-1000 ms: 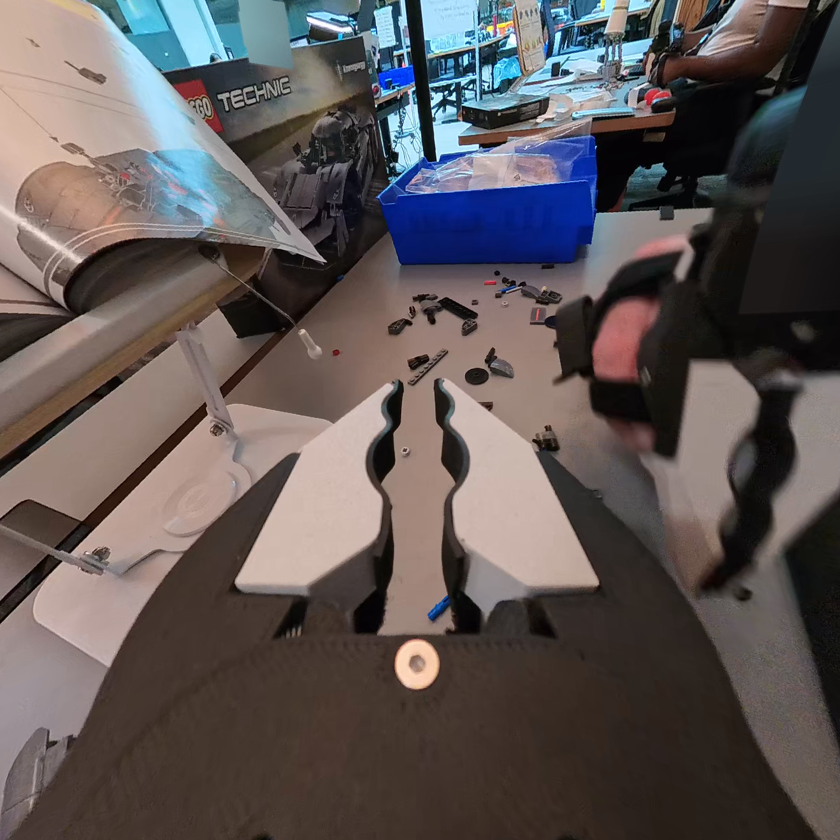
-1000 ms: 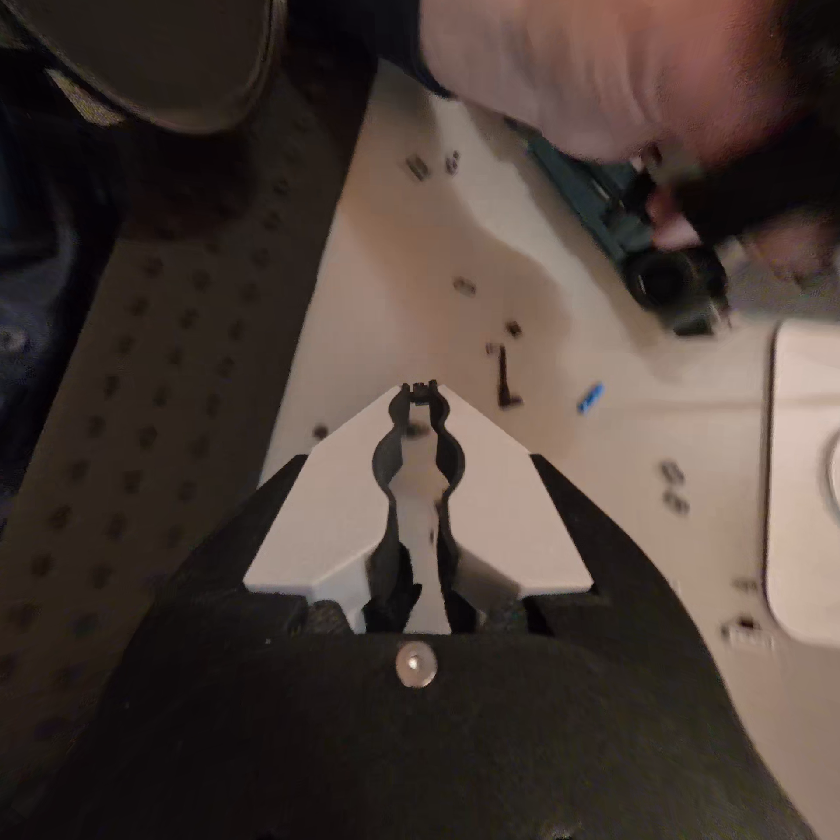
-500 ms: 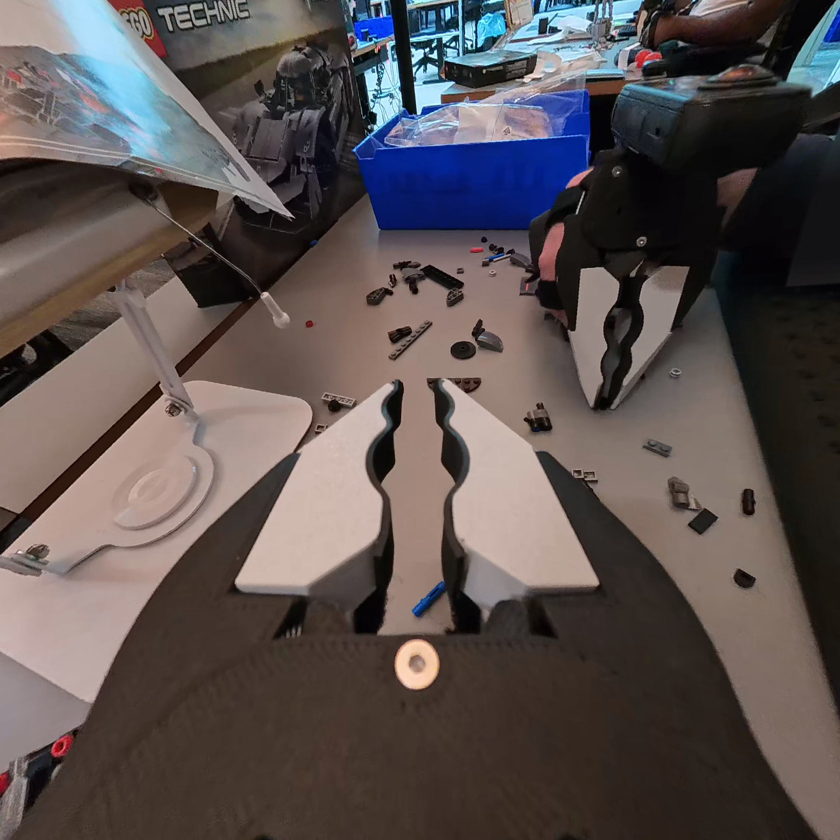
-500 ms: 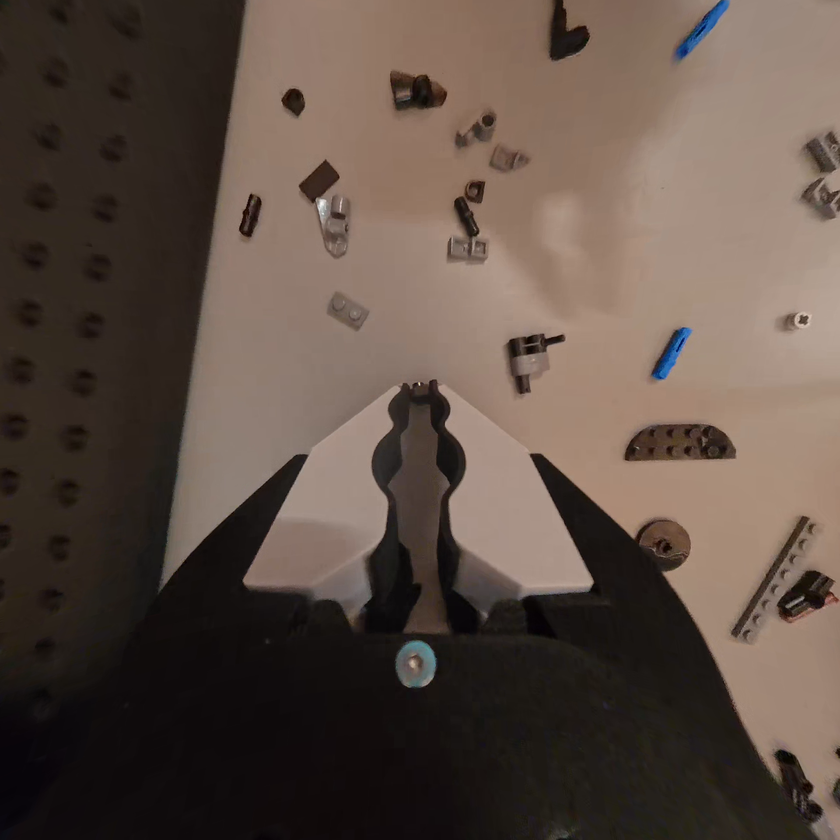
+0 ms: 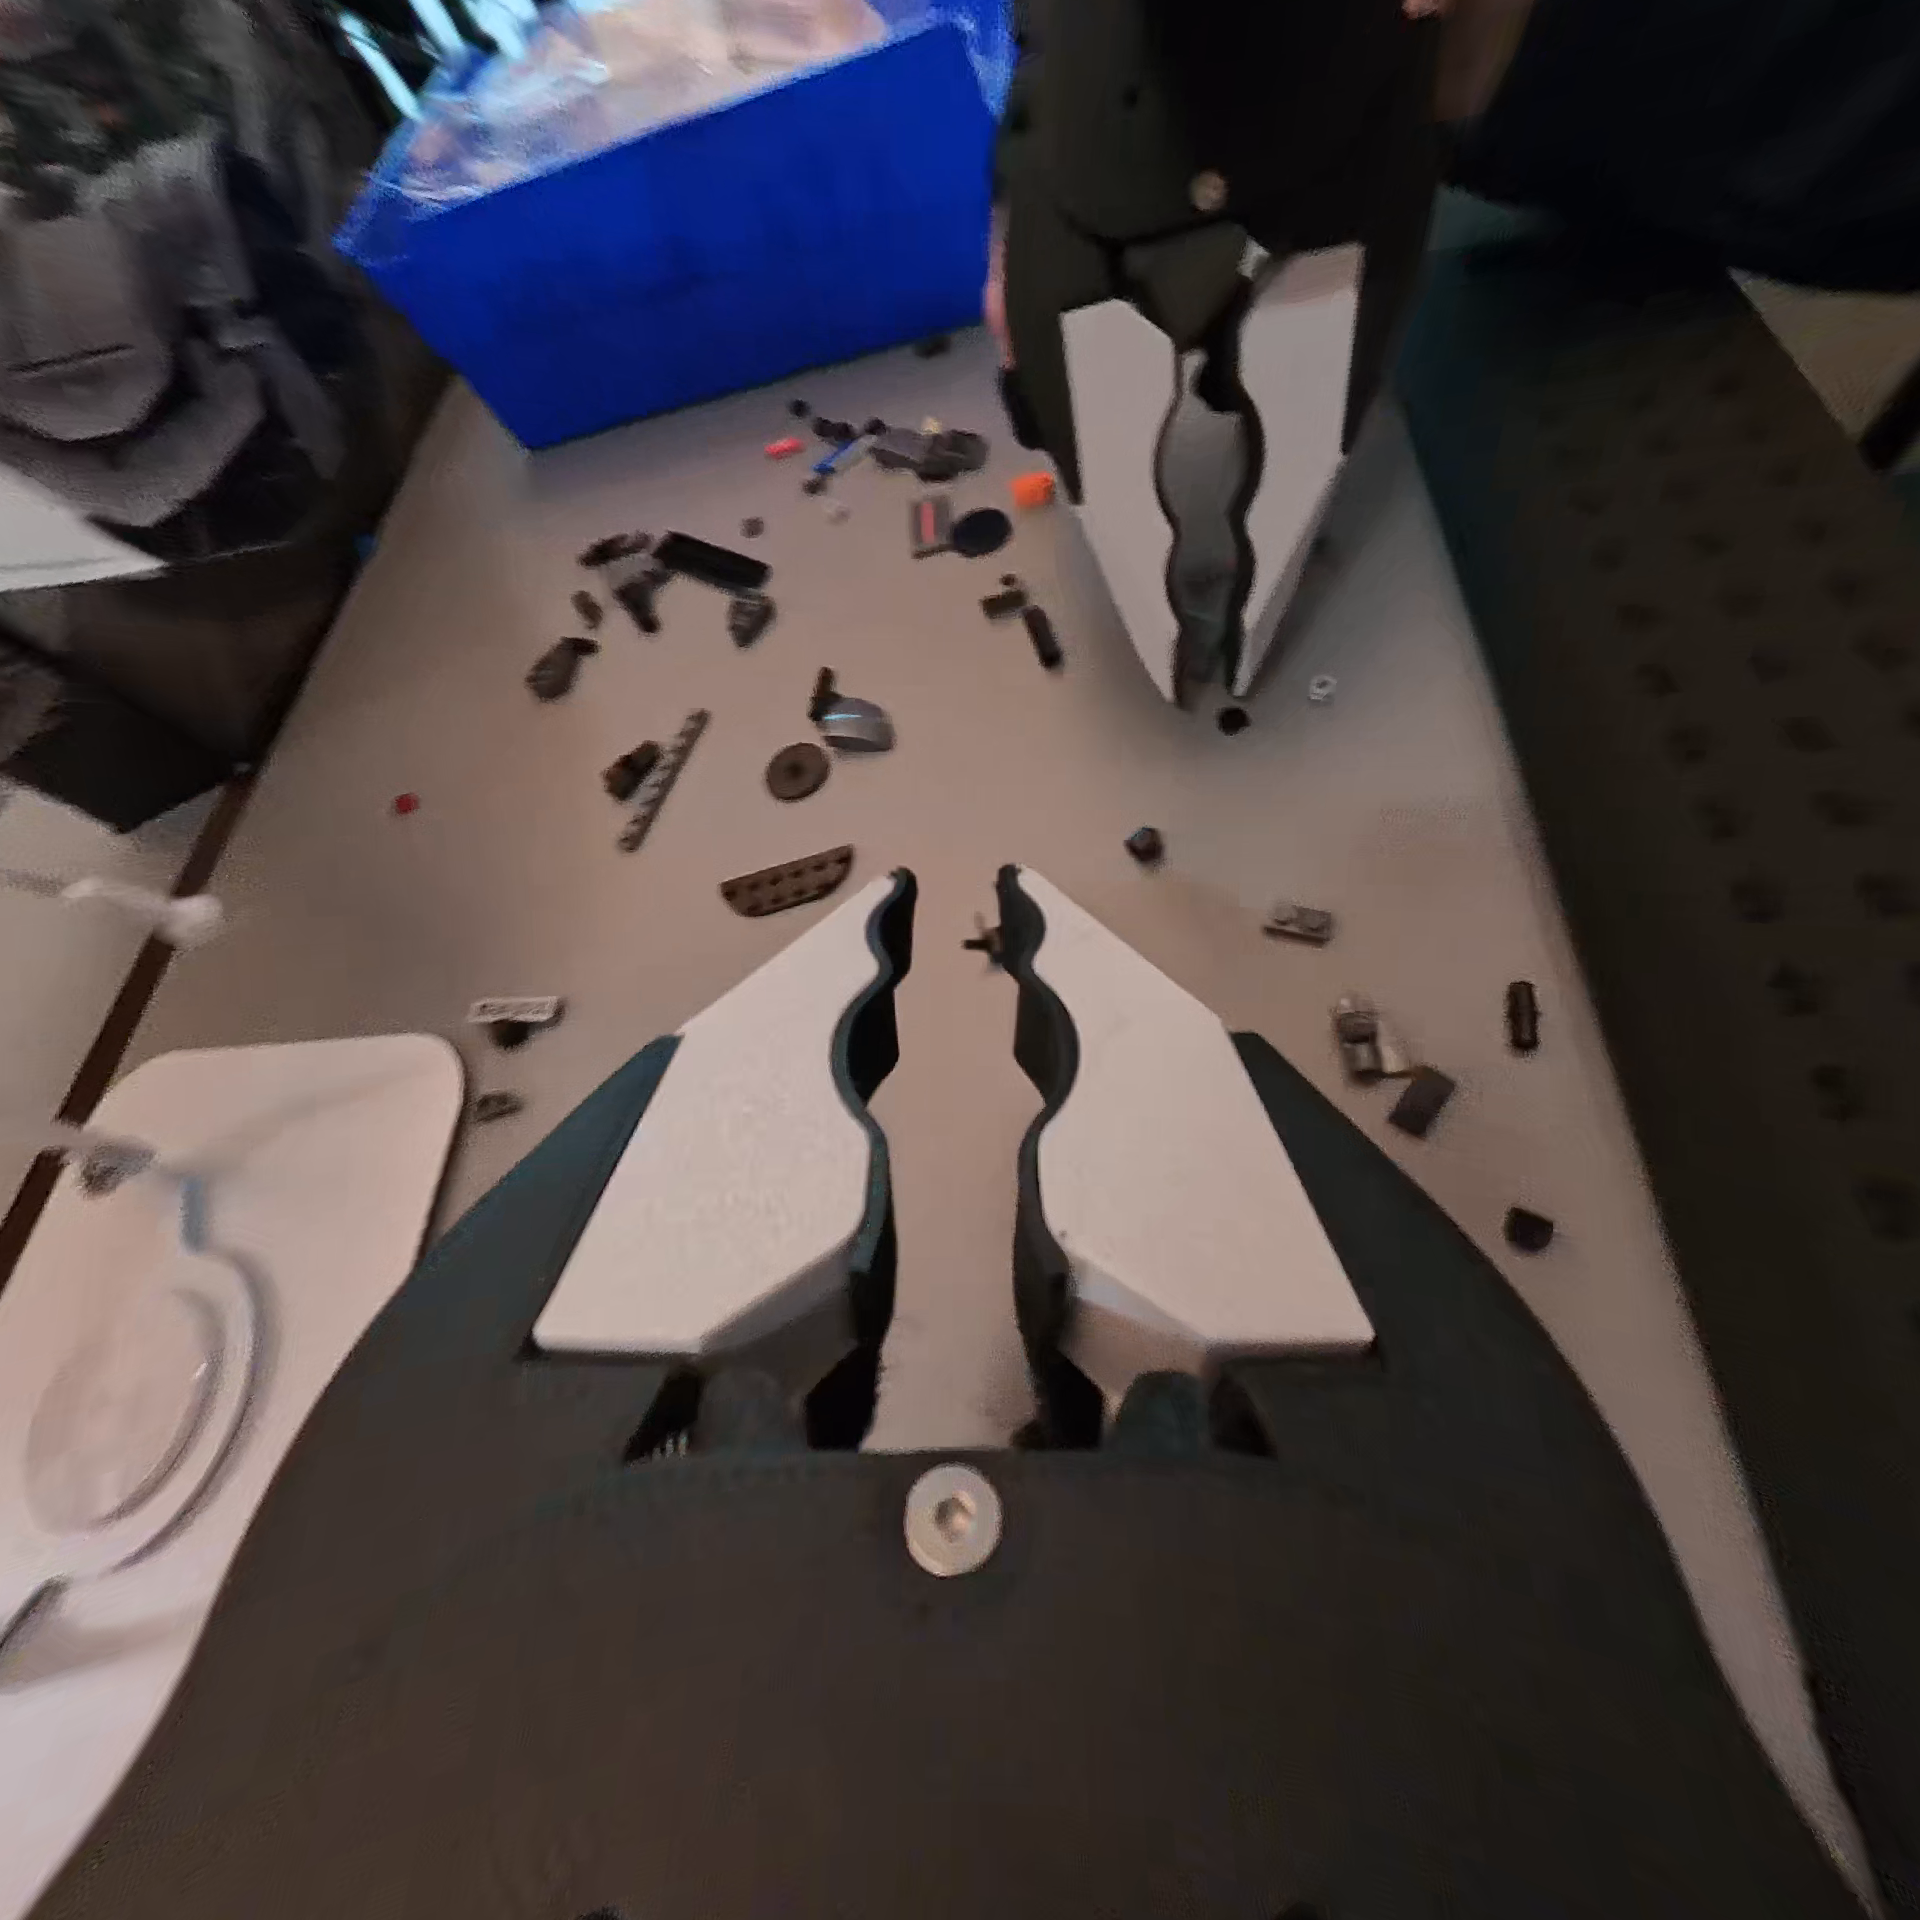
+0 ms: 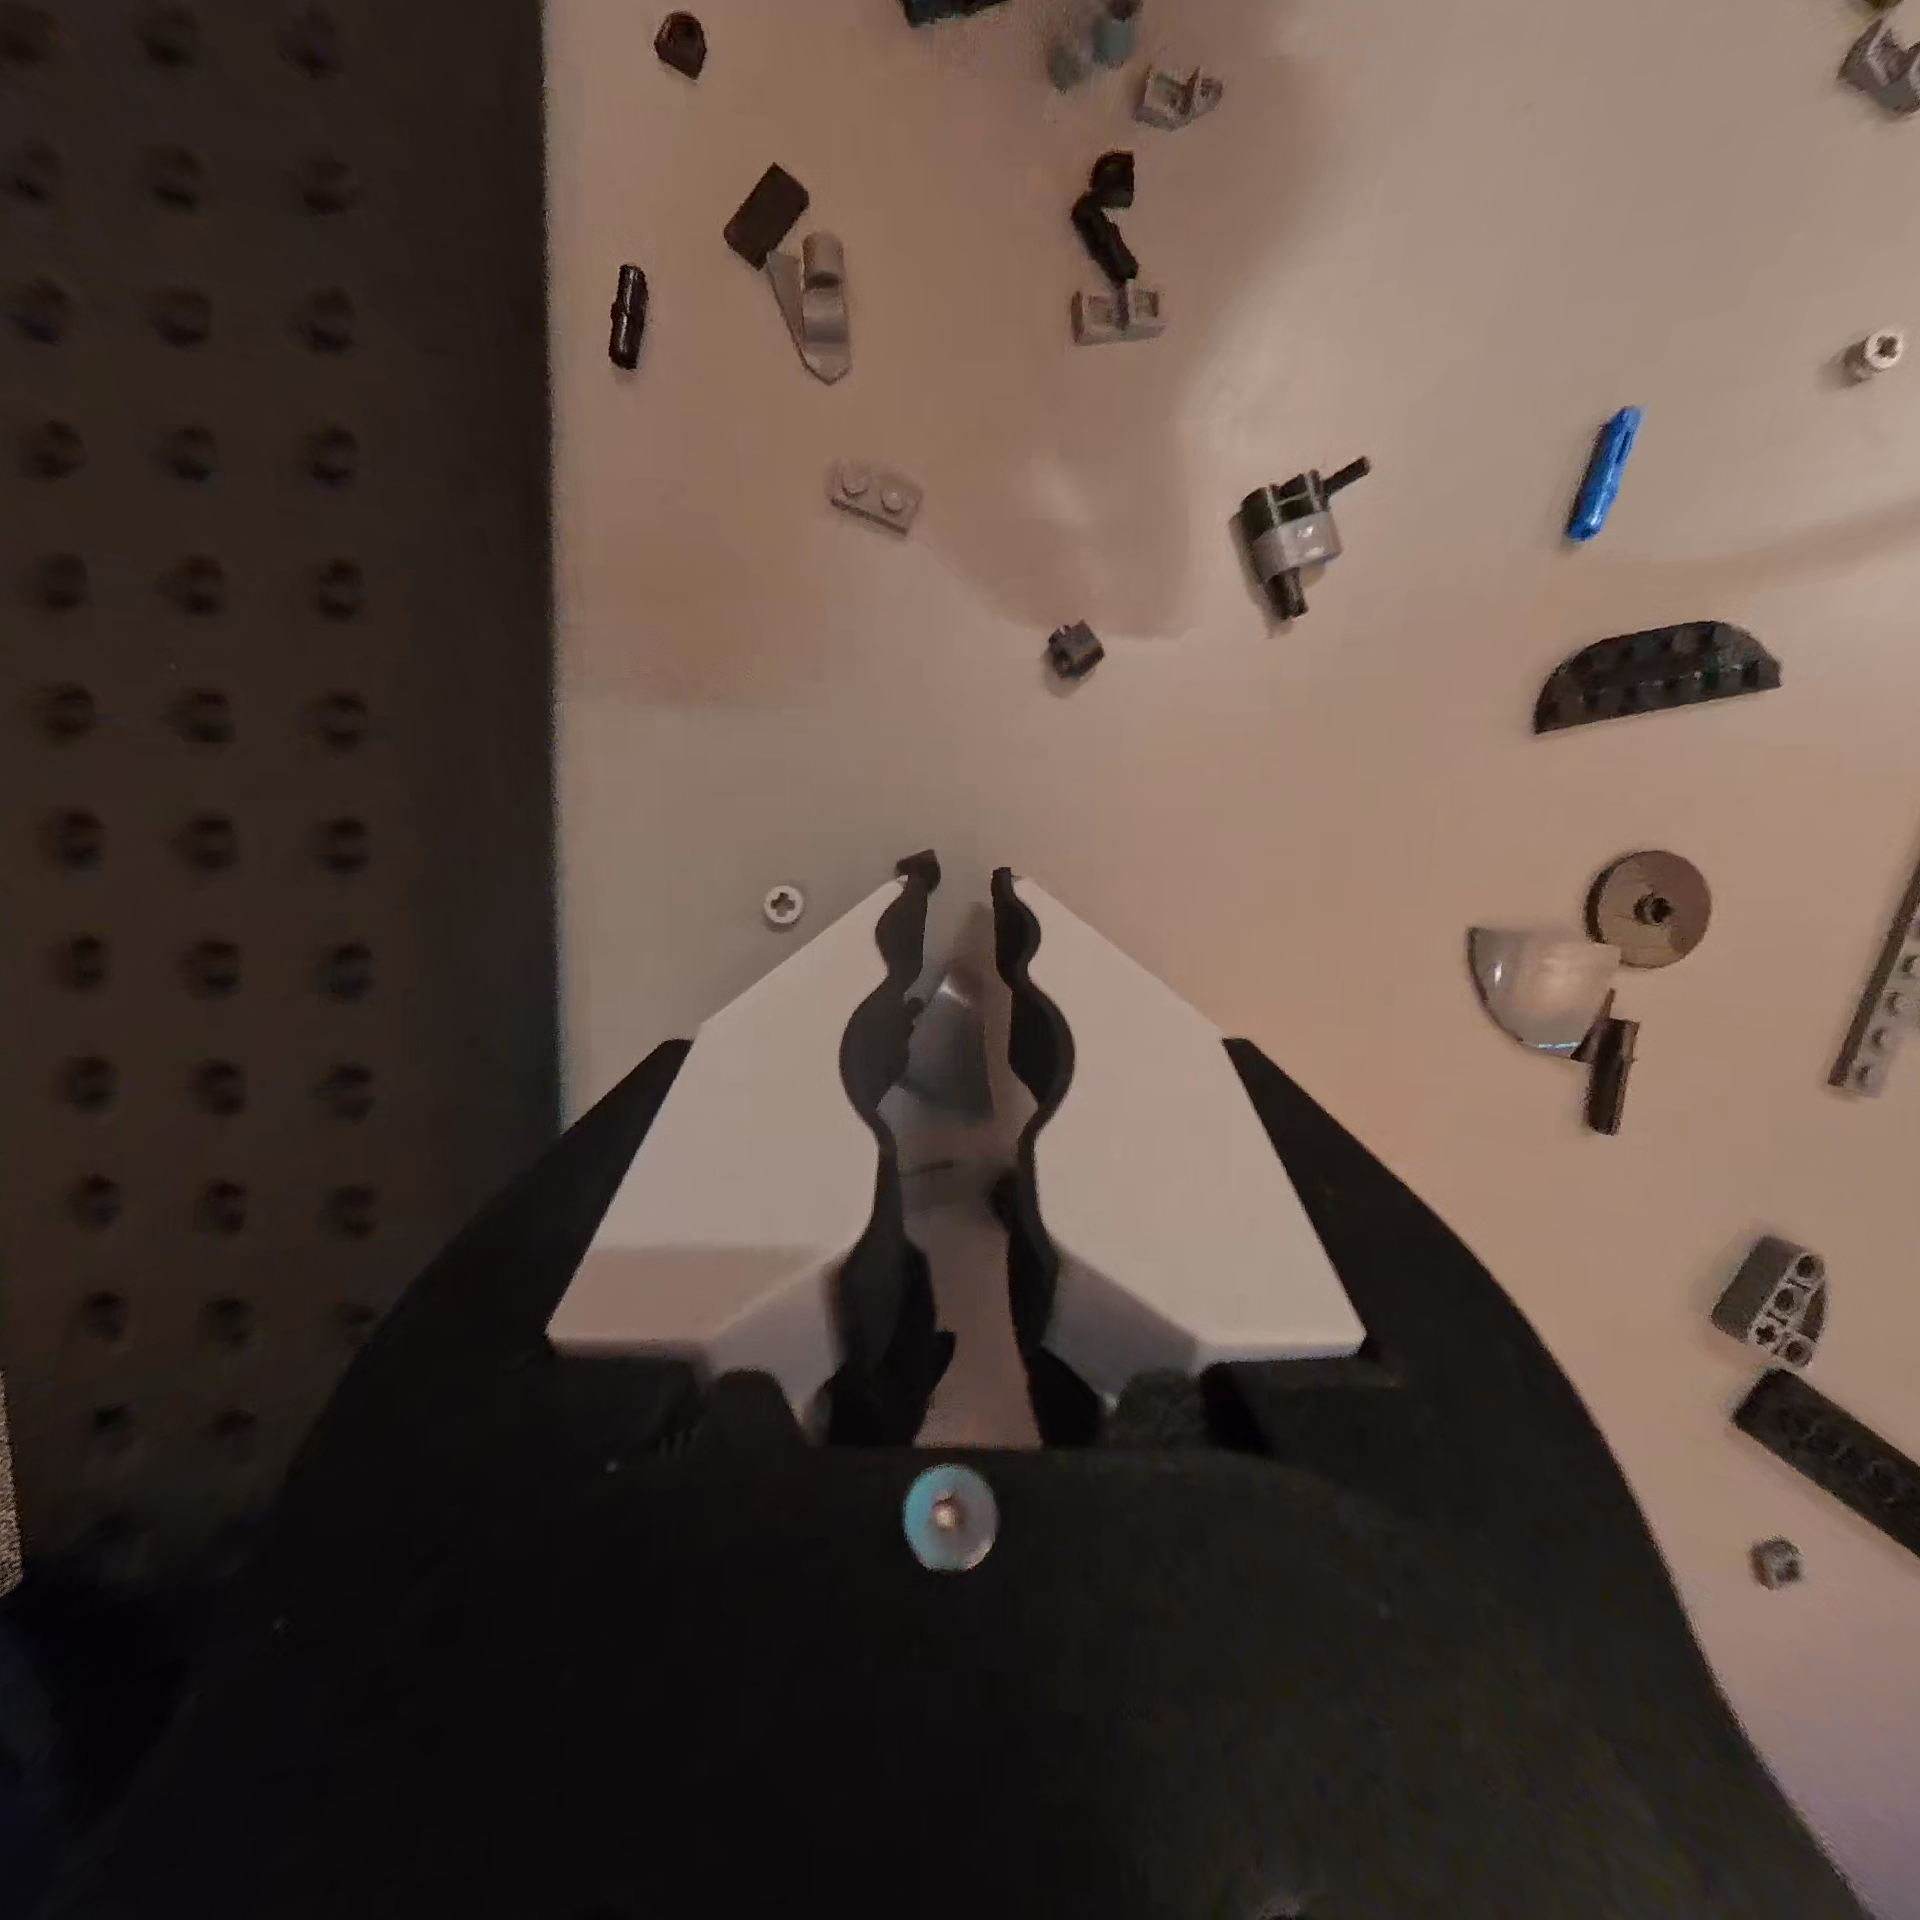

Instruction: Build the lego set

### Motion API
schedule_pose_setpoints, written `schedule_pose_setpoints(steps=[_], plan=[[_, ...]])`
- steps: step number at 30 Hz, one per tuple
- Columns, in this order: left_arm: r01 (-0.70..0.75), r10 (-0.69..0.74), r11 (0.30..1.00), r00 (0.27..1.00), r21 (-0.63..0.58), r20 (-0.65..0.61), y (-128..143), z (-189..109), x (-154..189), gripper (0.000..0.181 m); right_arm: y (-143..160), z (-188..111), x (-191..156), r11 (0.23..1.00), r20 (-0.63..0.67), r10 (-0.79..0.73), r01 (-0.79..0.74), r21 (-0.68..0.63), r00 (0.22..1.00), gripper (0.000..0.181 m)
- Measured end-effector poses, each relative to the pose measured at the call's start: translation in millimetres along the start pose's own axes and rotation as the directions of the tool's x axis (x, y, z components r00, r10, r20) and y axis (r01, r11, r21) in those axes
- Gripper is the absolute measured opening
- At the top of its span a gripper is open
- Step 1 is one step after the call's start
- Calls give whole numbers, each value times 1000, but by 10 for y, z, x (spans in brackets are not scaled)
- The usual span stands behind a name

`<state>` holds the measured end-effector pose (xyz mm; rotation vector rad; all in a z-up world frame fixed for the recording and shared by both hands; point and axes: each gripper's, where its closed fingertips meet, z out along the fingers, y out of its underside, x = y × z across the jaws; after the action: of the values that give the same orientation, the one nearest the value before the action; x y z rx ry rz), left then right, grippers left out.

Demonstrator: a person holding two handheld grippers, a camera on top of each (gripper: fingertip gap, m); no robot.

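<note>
Several small black, grey and blue Lego pieces lie scattered on the pale table [image 5: 1039, 790]. My left gripper [image 5: 956, 883] is open and low over the table. A small grey-and-black pin piece [image 5: 985, 935] lies between its tips, close to the right finger; it also shows in the right wrist view [image 6: 1294, 530]. My right gripper [image 6: 958, 875] points straight down at the table with its jaws a little apart. A tiny black piece [image 6: 916, 860] sits at its left fingertip. In the left wrist view the right gripper [image 5: 1205, 681] stands at the far right with that black piece [image 5: 1231, 719] on the table just below it.
A blue bin [image 5: 675, 239] with plastic bags stands at the back. A white stand base [image 5: 208, 1195] lies at the left. A dark dotted floor [image 6: 260, 727] borders the table edge. A black half-round plate [image 6: 1657, 675], a blue pin [image 6: 1605, 473] and a round disc [image 6: 1647, 909] lie nearby. Left tips to right tips: about 15 centimeters. The left tips stand about 12 centimeters off the black half-round plate [image 6: 1657, 675]. It is also in sight in the left wrist view [image 5: 785, 878].
My left gripper has moved forward and tilted down over the loose pieces. My right gripper was shut on a tiny black piece; its jaws have parted and the piece rests at its tip.
</note>
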<state>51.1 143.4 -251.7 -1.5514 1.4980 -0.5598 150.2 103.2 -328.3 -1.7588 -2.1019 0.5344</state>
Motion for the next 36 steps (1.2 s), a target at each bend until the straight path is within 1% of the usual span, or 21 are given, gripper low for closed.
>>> schedule_pose_setpoints(steps=[4, 6, 7, 11, 15, 17, 19, 24, 26, 29, 34, 36], plan=[[-87, 75, 992, 990, -95, -121, 68, 305, 344, 15, 8, 30, -49, 1000, 5, -12, 12, 8, 1000, 10], [-120, 99, 984, 983, -132, -156, 116, 426, 435, 7, 11, 51, -53, 1000, 5, -20, 19, 13, 1000, 10], [-134, 108, 980, 979, -148, -172, 139, 471, 467, 7, 4, 62, -52, 1000, 5, -22, 22, 20, 1000, 11], [-162, 128, 971, 973, -178, -190, 192, 588, 470, 8, -7, 87, -69, 999, 12, -40, 40, 22, 999, 7], [-177, 134, 964, 968, -200, -210, 238, 672, 431, 19, -24, 106, -80, 999, 28, -40, 39, 31, 999, 4], [-211, 160, 953, 960, -217, -231, 259, 693, 430, 26, -33, 109, -78, 999, 27, -39, 38, 39, 999, 4], [-223, 161, 948, 952, -228, -262, 275, 716, 453, 28, -39, 111, -72, 998, 25, -38, 36, 46, 999, 4], [-236, 157, 942, 938, -238, -308, 342, 790, 518, 24, -41, 110, -58, 998, 20, -40, 39, 52, 999, 4], [-225, 145, 947, 937, -231, -317, 349, 804, 531, 18, -39, 109, -55, 998, 20, -39, 38, 54, 999, 4], [-204, 125, 953, 938, -223, -322, 351, 832, 556, 1, -41, 109, -55, 998, 18, -41, 40, 54, 999, 4], [-222, 148, 951, 938, -216, -313, 336, 848, 580, 0, -50, 114, -58, 997, 18, -43, 42, 58, 999, 4], [-197, 125, 958, 941, -210, -315, 333, 849, 578, 0, -54, 116, -56, 997, 17, -44, 42, 59, 999, 4]])
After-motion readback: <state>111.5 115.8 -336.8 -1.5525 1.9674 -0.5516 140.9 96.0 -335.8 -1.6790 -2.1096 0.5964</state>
